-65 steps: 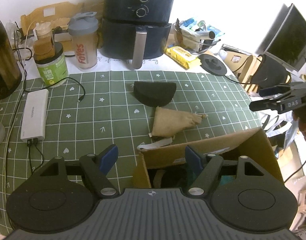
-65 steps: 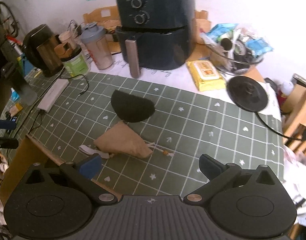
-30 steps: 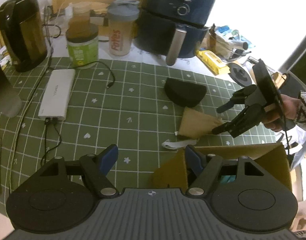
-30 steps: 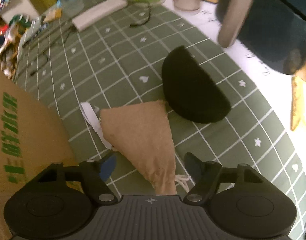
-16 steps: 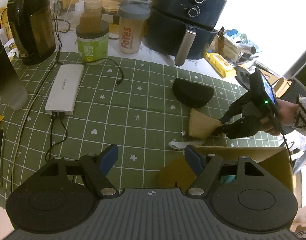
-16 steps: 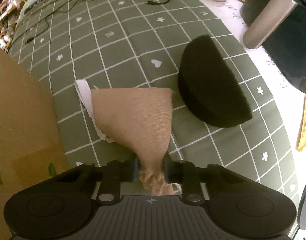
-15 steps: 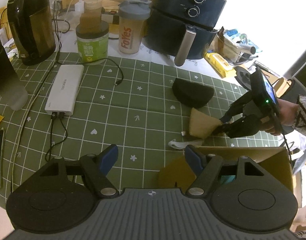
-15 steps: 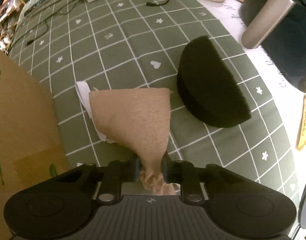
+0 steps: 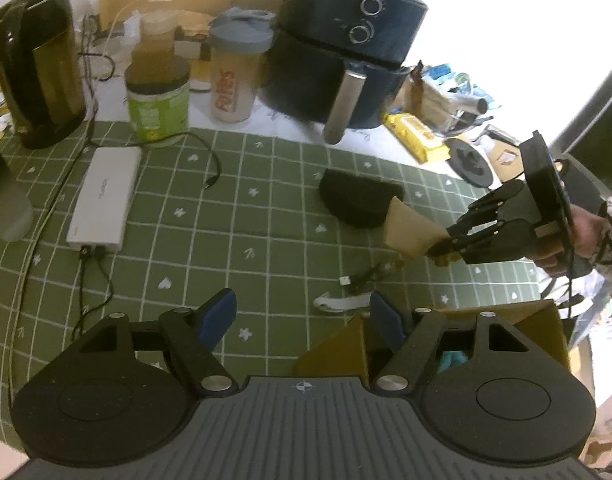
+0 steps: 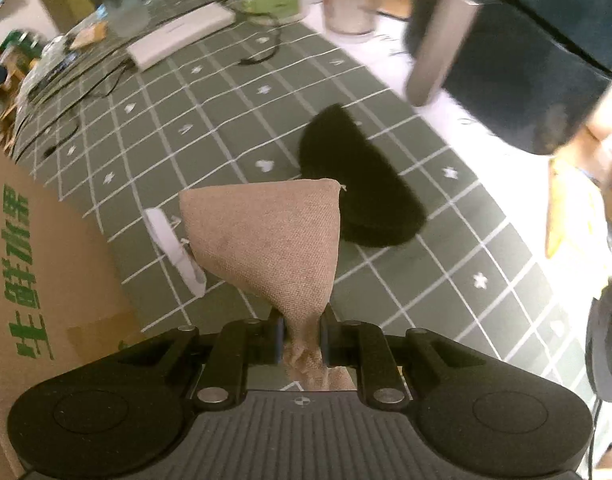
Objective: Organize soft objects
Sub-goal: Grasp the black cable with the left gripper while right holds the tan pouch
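My right gripper [image 10: 302, 328] pinches the gathered neck of a tan burlap pouch [image 10: 274, 240], and its jaws are still closing on the cloth. In the left wrist view the pouch [image 9: 410, 232] hangs from that gripper [image 9: 438, 250] just above the green checked tablecloth [image 9: 226, 240]. A black half-round soft pad [image 10: 358, 188] lies on the cloth right behind the pouch. My left gripper [image 9: 302, 316] is open and holds nothing, over the near corner of an open cardboard box [image 9: 506, 312]. The same box [image 10: 34, 280] fills the left of the right wrist view.
A white strip [image 9: 338, 302] and a loose cord lie beside the box. Along the back stand a dark air fryer [image 9: 346, 52], a shaker bottle [image 9: 236, 76], a green jar [image 9: 158, 104] and a kettle [image 9: 38, 64]. A white power bank [image 9: 104, 196] with cables lies at left.
My right gripper came down over the pouch, shut on its neck and lifted it off the cloth. The left gripper stays open in the same place.
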Demonstrator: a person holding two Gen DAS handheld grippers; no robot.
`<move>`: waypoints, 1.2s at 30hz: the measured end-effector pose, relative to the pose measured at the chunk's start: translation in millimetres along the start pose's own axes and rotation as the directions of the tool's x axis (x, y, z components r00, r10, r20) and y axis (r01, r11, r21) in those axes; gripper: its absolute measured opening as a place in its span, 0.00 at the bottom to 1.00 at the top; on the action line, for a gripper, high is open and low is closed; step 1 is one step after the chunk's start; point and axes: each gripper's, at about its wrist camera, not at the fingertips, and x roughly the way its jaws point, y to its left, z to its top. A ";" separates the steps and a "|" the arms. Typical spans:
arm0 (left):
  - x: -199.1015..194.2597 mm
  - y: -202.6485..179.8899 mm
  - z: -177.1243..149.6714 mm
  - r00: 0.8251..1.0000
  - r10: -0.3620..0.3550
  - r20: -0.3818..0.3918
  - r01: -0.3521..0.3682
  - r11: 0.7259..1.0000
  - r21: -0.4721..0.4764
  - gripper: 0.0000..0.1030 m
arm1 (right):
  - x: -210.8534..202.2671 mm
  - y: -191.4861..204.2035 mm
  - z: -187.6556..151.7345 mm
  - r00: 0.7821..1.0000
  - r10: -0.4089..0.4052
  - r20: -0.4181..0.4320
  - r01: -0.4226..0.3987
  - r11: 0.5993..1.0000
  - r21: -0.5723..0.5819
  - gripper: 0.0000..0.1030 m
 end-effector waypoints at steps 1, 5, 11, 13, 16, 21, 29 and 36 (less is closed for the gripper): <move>0.9 -1.3 1.7 1.000 -0.007 0.000 0.007 1.000 0.003 0.71 | -2.9 -1.3 -1.3 1.000 -0.007 0.008 0.007 1.000 0.019 0.18; 7.0 -3.8 7.9 1.000 -0.027 -0.008 0.027 0.999 0.023 0.71 | -12.9 -3.8 -6.7 0.999 -0.038 0.029 0.035 0.997 0.069 0.18; 23.5 -8.9 21.3 0.997 -0.071 -0.044 0.075 0.992 0.098 0.70 | -33.2 -6.7 -16.6 0.994 -0.070 0.081 0.058 0.987 0.148 0.15; 31.5 -10.8 26.6 0.995 -0.082 -0.062 0.089 0.988 0.129 0.70 | -40.0 -7.4 -21.0 0.992 -0.081 0.098 0.062 0.982 0.179 0.14; 41.9 -14.3 33.9 0.993 -0.089 -0.077 0.100 0.981 0.166 0.70 | -49.8 -8.7 -28.4 0.989 -0.095 0.117 0.065 0.970 0.236 0.13; 62.2 -24.1 46.8 0.984 -0.137 -0.111 0.160 0.958 0.239 0.70 | -65.1 -6.3 -41.6 0.981 -0.131 0.144 0.082 0.949 0.305 0.10; 108.2 -44.8 55.8 0.962 -0.171 -0.214 0.242 0.894 0.376 0.57 | -86.7 6.7 -62.2 0.967 -0.181 0.180 0.102 0.920 0.379 0.09; 153.4 -58.7 56.6 0.937 -0.151 -0.316 0.295 0.827 0.479 0.45 | -103.5 11.3 -82.6 0.956 -0.222 0.193 0.110 0.878 0.466 0.09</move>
